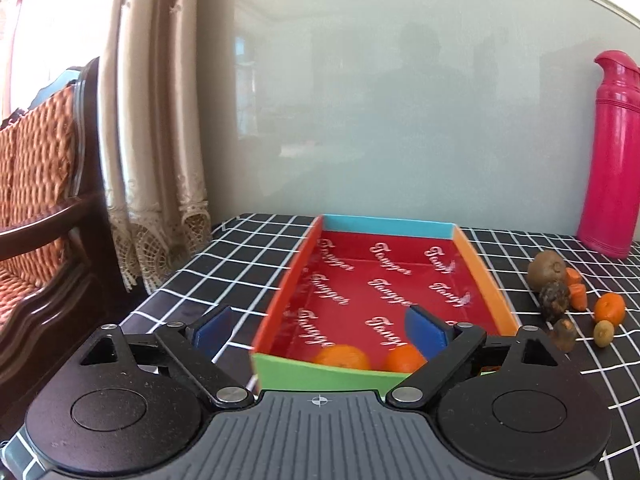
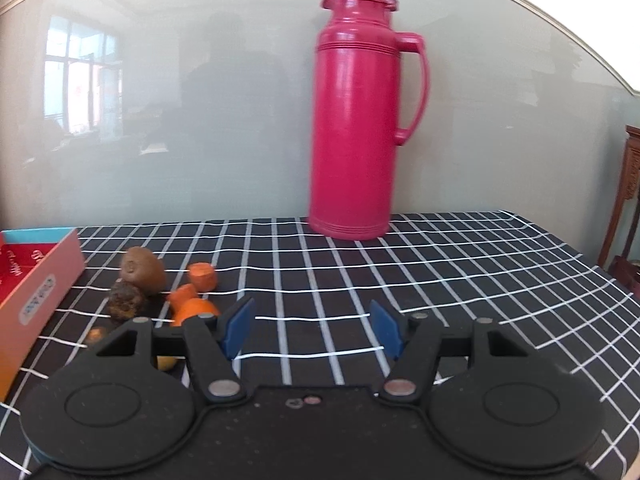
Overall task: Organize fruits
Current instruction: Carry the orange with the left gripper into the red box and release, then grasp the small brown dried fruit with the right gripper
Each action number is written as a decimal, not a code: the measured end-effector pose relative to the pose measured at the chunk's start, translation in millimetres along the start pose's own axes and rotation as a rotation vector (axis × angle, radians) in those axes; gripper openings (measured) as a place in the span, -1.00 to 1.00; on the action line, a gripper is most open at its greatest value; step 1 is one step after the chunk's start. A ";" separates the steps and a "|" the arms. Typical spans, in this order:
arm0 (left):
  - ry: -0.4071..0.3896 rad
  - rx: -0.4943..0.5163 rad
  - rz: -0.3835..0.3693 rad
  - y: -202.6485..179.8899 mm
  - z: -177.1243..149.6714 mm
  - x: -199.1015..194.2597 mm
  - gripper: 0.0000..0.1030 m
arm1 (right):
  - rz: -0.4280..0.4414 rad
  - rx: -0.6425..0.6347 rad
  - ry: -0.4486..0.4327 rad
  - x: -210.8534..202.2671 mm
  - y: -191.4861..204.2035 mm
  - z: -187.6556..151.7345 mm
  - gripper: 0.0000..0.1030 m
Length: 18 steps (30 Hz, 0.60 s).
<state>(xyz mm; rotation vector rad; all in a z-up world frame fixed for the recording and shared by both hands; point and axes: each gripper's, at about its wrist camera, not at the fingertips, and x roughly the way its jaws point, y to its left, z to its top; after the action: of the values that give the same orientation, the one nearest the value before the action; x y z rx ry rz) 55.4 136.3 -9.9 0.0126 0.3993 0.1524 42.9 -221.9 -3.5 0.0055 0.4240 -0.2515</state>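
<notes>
Left tool [image 1: 318, 330] hovering with jaws spread wide, nothing between the blue pads [image 1: 424, 330]; left pad hanging over the checked cloth of the desk [image 1: 224, 264], right pad hanging inside the near end of the shallow cardboard tray [image 1: 486, 284]. Sitting in that red-lined tray, against its near green wall: two oranges, one [image 1: 342, 357] left and one [image 1: 402, 358] right, just beside the right pad, contact not possible to tell.

Right tool [image 2: 312, 330] hanging over bare cloth, jaws standing partly apart, clamping nothing. Lying just left of its left finger, outside the tray's orange wall: a kiwi [image 2: 143, 269] farthest back, a dark wrinkled fruit [image 2: 127, 304] touching it in front, two carrot chunks [image 2: 203, 276] to the right, a small mandarin [image 2: 196, 310] partly hidden behind the tool's linkage, a small yellowish-green fruit [image 1: 603, 333] and a brownish piece [image 1: 563, 334] nearest.

Standing upright at the back of the desk, close to the glossy wall: a pink thermos jug [image 2: 360, 120], well apart from the fruit.
</notes>
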 end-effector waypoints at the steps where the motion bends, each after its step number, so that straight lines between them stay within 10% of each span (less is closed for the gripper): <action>1: 0.001 -0.004 0.005 3.7 -0.3 0.0 0.79 | 0.010 -0.005 -0.001 0.3 5.3 -0.4 0.23; 18: 0.015 -0.036 0.132 74.8 -9.9 -1.7 0.79 | 0.192 -0.093 0.019 10.3 92.6 -4.1 -0.01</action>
<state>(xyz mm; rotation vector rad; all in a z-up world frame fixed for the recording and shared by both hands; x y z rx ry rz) 39.2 209.7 -15.3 0.0019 0.4112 0.2903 72.8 -134.3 -15.8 -0.0423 0.4502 -0.0424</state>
